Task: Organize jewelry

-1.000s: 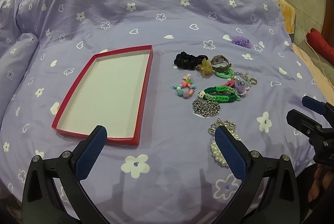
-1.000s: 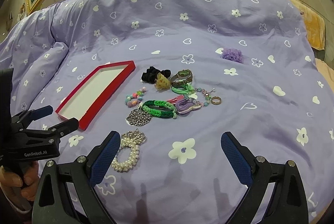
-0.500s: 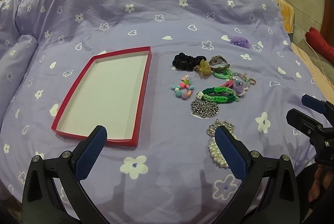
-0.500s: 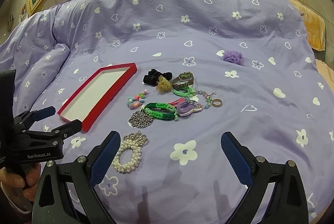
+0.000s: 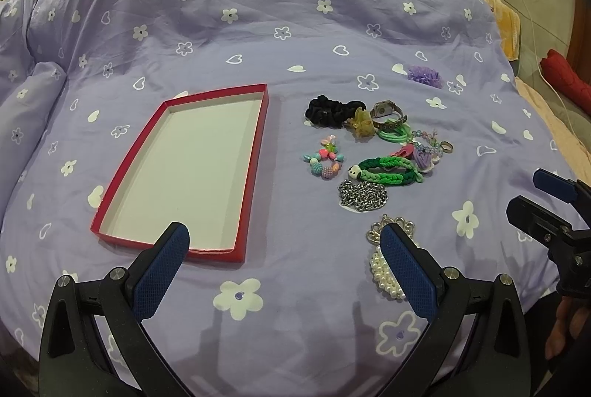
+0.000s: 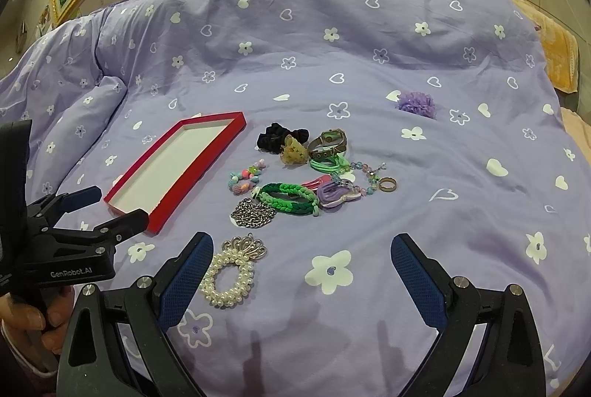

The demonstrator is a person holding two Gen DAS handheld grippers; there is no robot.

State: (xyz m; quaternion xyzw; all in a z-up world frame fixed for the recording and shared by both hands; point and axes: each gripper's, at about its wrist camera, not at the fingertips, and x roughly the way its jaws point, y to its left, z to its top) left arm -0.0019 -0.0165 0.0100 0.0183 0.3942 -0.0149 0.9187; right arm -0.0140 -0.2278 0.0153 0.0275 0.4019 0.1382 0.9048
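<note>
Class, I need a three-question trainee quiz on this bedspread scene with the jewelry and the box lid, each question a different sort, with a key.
1. True or false: the shallow red cardboard tray with white inside already holds jewelry.
2. Which piece lies nearest the left claw?
A. white pearl bracelet with silver crown charm
B. small gold ring
C. black fabric scrunchie
3. Fill in: the silver chain lies directly beside the braided ____ bracelet.

Key: 1 false; 2 A; 3 green.
</note>
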